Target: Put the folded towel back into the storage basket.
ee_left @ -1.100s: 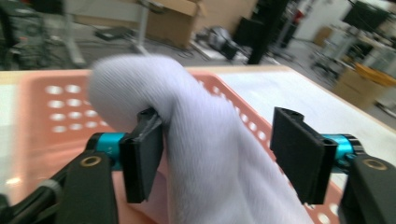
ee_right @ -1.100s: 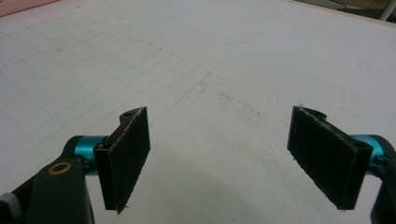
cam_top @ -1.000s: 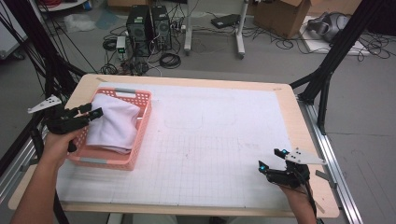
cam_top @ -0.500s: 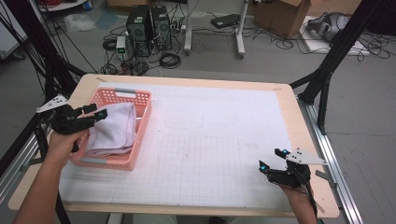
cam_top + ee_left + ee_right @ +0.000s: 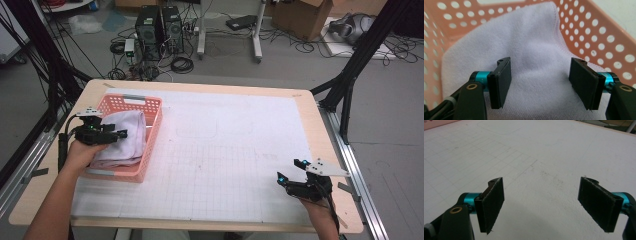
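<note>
A: What do your left fingers show?

B: My left gripper (image 5: 541,85) hangs over the towel (image 5: 524,62) with its pads (image 5: 501,82) apart. The jaws have just been closing a little, yet they clamp nothing; the cloth lies beneath and between them, and I cannot tell whether the tips touch it.

A: And the container?

B: The pink basket (image 5: 150,107), perforated on every wall, holds that single pale lilac towel (image 5: 125,137), bunched and folded, filling most of its floor and riding up towards the rim. The basket stands at the left end of the table (image 5: 310,107), on the white gridded mat (image 5: 225,150).

A: The other hand?

B: My right gripper (image 5: 541,205) has its pads (image 5: 599,205) spread wide, with only bare mat between them. In the high view it (image 5: 292,172) sits near the table's front right corner, well apart from the basket.
</note>
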Motion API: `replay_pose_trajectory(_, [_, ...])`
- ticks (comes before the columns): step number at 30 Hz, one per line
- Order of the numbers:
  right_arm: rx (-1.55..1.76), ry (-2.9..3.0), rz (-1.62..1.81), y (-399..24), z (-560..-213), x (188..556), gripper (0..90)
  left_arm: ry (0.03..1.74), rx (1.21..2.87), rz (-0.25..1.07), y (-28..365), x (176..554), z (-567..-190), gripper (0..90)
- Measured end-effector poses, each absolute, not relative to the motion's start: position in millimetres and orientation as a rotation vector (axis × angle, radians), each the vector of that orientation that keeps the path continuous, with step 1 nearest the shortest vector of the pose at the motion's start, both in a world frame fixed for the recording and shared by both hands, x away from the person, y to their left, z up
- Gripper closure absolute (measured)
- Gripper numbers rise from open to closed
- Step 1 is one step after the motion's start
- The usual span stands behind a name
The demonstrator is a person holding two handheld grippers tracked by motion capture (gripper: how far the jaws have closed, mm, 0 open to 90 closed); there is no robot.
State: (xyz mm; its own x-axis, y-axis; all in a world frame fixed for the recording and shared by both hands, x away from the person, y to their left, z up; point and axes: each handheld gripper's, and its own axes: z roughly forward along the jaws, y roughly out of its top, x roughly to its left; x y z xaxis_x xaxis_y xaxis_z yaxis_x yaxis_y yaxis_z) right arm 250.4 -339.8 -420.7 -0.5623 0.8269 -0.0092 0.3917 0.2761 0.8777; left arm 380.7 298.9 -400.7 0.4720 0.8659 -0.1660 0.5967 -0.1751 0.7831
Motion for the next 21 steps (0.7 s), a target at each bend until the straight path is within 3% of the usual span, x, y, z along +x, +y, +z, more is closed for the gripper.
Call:
replay_pose_trajectory(5, [1.094,2.08,1.228,-338.8,-420.3,250.2,20.0,1.253,1.955,0.312,293.2,387.4,-408.7,31.9])
replay_pose_trajectory(11, [1.096,2.073,1.231,-341.0,-420.0,249.8,20.0,1.241,1.941,0.317,294.2,386.9,-407.0,33.2])
replay_pose_trajectory(21, [1.101,2.07,1.235,-341.4,-418.9,249.1,20.0,1.058,1.587,0.48,308.5,361.4,-375.2,28.5])
